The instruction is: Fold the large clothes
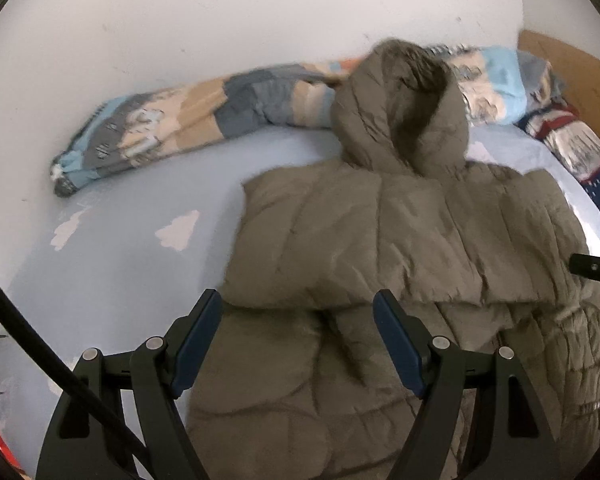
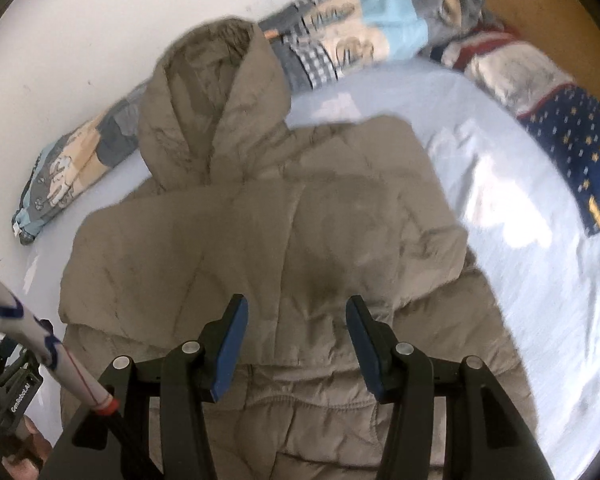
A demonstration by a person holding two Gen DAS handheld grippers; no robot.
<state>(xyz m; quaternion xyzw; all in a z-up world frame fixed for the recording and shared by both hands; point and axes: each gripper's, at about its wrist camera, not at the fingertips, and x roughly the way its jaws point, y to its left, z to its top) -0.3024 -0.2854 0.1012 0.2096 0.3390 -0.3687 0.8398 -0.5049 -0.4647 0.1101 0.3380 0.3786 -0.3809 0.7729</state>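
Both left tool [image 1: 298, 312] and right tool [image 2: 296, 316] gaping, gripping nothing, above puffy jacket [image 1: 380, 240] on bed [image 1: 120, 260]. Risk: slick padding slipping, springing unfolded.

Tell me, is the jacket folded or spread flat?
Partly folded. The jacket lies on the bed with both sides turned in across its back; the hood lies open and unfolded.
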